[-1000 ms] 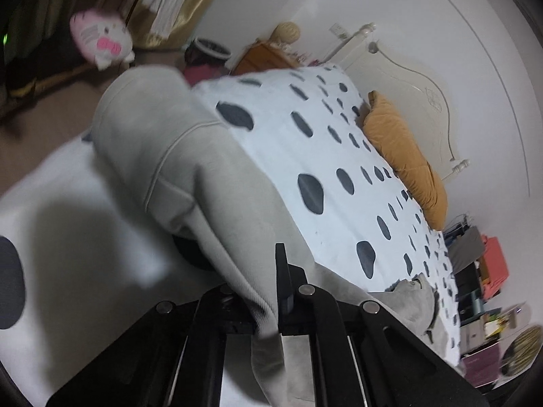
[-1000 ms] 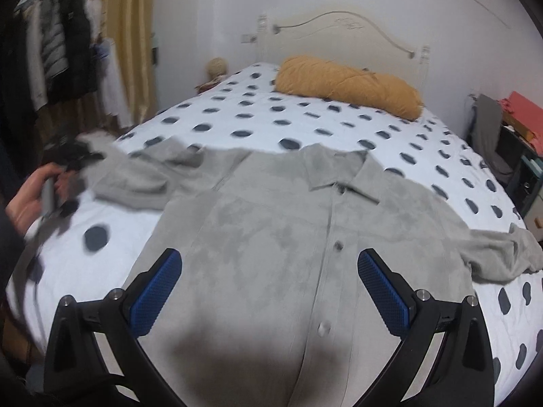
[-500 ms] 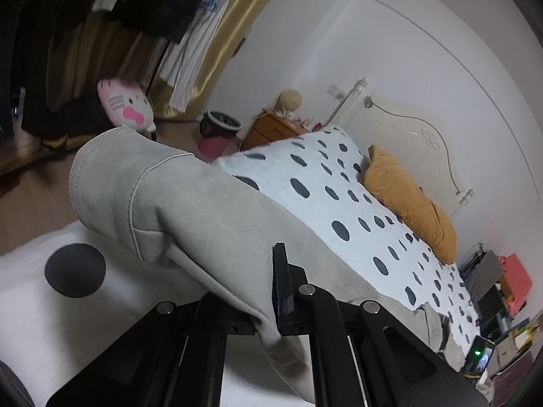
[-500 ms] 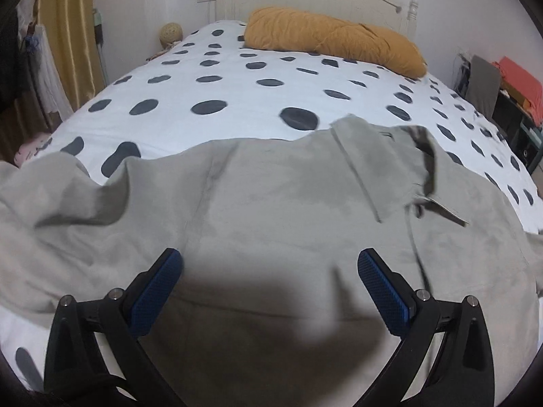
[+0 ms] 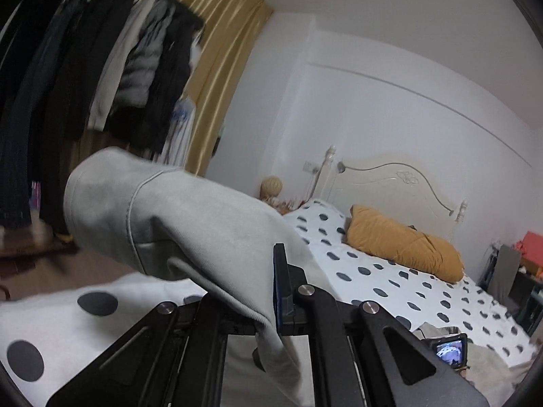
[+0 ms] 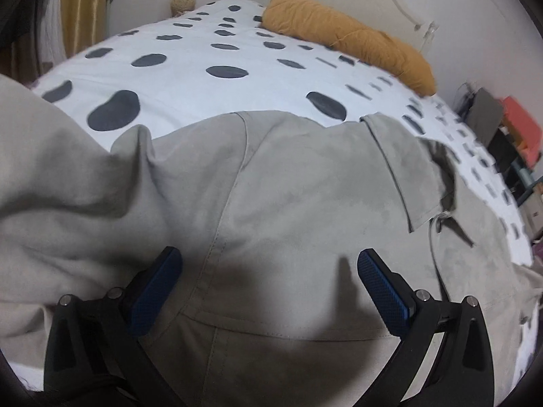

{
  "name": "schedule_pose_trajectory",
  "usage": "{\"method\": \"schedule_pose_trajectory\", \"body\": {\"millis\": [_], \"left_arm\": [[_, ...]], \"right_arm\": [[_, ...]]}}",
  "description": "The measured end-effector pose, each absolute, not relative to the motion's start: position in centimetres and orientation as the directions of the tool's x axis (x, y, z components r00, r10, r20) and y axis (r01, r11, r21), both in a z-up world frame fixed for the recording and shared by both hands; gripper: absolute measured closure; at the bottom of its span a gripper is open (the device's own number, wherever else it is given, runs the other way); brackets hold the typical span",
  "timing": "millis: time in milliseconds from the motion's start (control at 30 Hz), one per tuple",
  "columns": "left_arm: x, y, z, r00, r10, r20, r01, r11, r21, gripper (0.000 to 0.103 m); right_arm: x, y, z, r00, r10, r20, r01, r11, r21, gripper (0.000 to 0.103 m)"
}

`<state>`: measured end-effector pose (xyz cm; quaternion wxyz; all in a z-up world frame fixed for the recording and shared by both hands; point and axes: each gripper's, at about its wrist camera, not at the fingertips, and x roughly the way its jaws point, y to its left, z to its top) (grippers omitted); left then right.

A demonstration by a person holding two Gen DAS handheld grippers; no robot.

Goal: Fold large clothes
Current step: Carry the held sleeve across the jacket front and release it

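The soft grey suede-like shirt (image 6: 288, 203) lies spread on the white polka-dot bed (image 6: 210, 44), limp and light. The left claw (image 5: 268, 291) is clamped on its sleeve cuff (image 5: 163, 210), lifted clear. The right claw (image 6: 268, 291) hovers apart over the shoulder seam, a sensible pinning spot.

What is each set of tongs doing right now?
Left tongs: closed, holding the shirt's sleeve.
Right tongs: open, holding nothing, just over the shirt.
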<state>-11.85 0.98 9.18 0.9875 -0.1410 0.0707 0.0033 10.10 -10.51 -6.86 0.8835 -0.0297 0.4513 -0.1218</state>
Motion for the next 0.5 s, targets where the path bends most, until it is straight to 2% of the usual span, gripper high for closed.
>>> {"method": "schedule_pose_trajectory", "body": {"millis": [67, 200, 367, 500], "left_arm": [[-12.4, -1.1, 10.6, 0.994, -0.019, -0.111, -0.008, 0.973, -0.232, 0.099], [-11.9, -7.3, 14.3, 0.986, -0.067, -0.152, 0.041, 0.985, -0.166, 0.099], [-11.9, -18.5, 16.1, 0.968, -0.124, -0.217, 0.112, 0.992, -0.065, 0.098], [-12.8, -30.7, 15.0, 0.937, -0.191, -0.293, 0.196, 0.981, -0.013, 0.098]], "right_arm": [[8.7, -13.2, -6.1, 0.574, -0.166, -0.802, 0.222, 0.974, -0.043, 0.000], [3.3, -20.4, -4.3, 0.596, -0.077, -0.799, 0.305, 0.943, 0.137, 0.000], [-6.5, -30.0, -2.7, 0.620, -0.095, -0.779, 0.417, 0.881, 0.225, 0.000], [-16.6, -36.8, -0.6, 0.660, -0.163, -0.734, 0.499, 0.826, 0.264, 0.000]]}}
